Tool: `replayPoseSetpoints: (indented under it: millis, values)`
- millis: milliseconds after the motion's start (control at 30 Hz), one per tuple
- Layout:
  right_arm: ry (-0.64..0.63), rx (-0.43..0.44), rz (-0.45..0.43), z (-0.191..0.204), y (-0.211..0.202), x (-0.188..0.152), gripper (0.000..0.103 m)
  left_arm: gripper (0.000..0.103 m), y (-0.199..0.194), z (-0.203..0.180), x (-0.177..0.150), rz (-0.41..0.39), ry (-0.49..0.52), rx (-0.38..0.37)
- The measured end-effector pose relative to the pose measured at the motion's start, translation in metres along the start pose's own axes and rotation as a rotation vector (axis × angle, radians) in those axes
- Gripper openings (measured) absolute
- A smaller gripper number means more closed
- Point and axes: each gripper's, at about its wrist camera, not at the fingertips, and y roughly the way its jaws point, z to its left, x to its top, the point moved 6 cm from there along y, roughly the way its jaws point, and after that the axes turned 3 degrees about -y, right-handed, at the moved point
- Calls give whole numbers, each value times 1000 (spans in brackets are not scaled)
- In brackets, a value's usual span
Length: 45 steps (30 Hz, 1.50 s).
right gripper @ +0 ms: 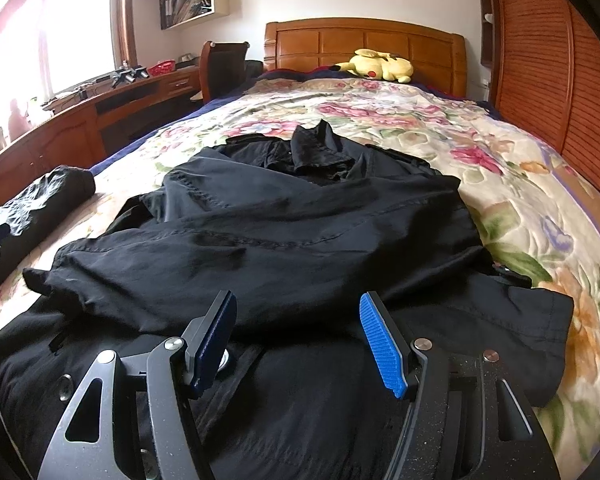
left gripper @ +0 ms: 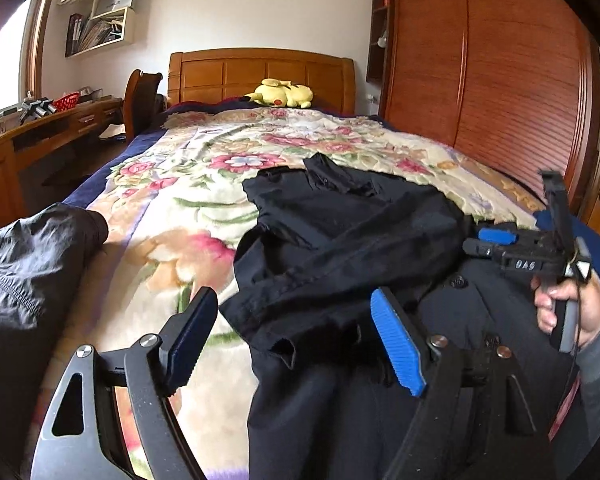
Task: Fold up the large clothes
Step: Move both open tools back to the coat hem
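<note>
two black garments [right gripper: 284, 232], one plush toy [right gripper: 380, 65], two tools [right gripper: 296, 336]

I see a matt black woven cloth coat [right gripper: 300, 232] with stitched seams on a plush floral blanket [right gripper: 440, 128]. At nine o'clock, a shiny crinkled black jacket [left gripper: 32, 264]. My fingers [right gripper: 384, 348] carry ribbed blue plastic on speckled dark metal. Headboard [right gripper: 364, 46]: glossy varnished wood.

A wooden bed [right gripper: 364, 38] with a panelled headboard fills the middle of both views, covered by a cream blanket printed with pink flowers [right gripper: 440, 128]. On the blanket, centre frame, lies a rumpled black coat [right gripper: 300, 220] with its collar toward the headboard. A second dark crinkled garment [right gripper: 40, 196] lies at the left edge. A yellow plush toy [right gripper: 380, 65] rests by the headboard, upper centre.
</note>
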Motion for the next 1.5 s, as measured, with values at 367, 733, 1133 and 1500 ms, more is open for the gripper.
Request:
replayPoseSetpoints:
  millis: [367,733,1133,1500]
  values:
    - [9,-46,-73,-1,-59,-26,74,80,-21,-9,-25,9,0,19]
    - [-30,-107,-43,-5,-122,-63,80,80,-56,-15,-46,16,34,64]
    - [42,-172,20,-46,-171,-96,80,80,-70,-2,-57,53,4,63]
    - [61,-155,110,-45,-171,-123,80,66,-70,3,-76,89,-8,27]
